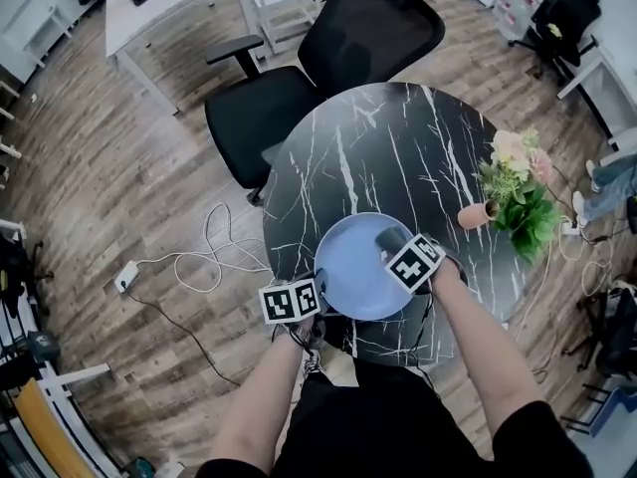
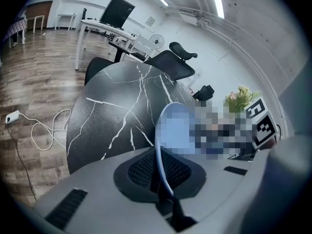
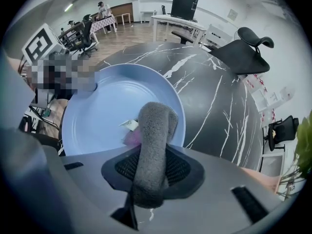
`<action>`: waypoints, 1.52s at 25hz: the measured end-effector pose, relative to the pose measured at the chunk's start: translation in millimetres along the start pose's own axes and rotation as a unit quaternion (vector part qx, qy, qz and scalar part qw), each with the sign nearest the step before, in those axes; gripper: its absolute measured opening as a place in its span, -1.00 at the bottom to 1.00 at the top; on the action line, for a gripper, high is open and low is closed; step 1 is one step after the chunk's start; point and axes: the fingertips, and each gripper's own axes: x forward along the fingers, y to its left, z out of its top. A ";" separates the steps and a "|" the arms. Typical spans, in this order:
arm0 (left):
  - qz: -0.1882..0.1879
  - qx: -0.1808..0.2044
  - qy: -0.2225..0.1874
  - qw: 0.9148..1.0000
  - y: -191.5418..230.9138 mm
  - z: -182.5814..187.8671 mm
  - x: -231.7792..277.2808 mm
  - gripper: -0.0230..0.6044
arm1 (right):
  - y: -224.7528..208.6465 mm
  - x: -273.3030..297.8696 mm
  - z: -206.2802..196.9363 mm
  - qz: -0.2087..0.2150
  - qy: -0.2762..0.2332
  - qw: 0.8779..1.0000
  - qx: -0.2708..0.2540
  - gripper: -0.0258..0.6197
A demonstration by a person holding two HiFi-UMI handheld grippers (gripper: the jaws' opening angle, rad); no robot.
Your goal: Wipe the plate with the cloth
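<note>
plate [image 1: 360,267] at 6 o'clock edge of table [image 1: 378,137] | left gripper [image 2: 163,182] nipped nearly shut on rim, 8 o'clock | right gripper [image 3: 152,172] clamped on grey cloth [image 3: 155,126], plate's 2 o'clock | risk: wiping pressure slipping rim from thin grip, plate tipping

The plate [image 1: 360,267] is showing a plain pale blue. The cloth [image 3: 152,145] is looking fuzzy grey, with a pink bit showing at its edge. The table [image 1: 388,147] is wearing black marble with white veins. The floor [image 1: 149,167] is running in brown wood planks. The flowers [image 1: 518,152] are glowing pink and cream above green leaves [image 1: 528,217].
</note>
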 end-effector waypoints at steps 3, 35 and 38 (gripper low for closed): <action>-0.001 0.000 0.002 1.000 0.3 0.2 0.1 -0.82 | -6.1 2.3 11.0 -0.008 -0.006 1.000 -0.001 -0.55; -0.005 -0.012 -0.005 1.000 4.4 1.5 1.8 -0.81 | 55.8 10.7 120.3 0.006 -0.123 0.989 -0.077 -0.56; -0.002 -0.011 -0.007 1.000 4.8 2.0 1.7 -0.82 | 69.7 8.8 120.1 0.032 -0.143 0.987 -0.060 -0.56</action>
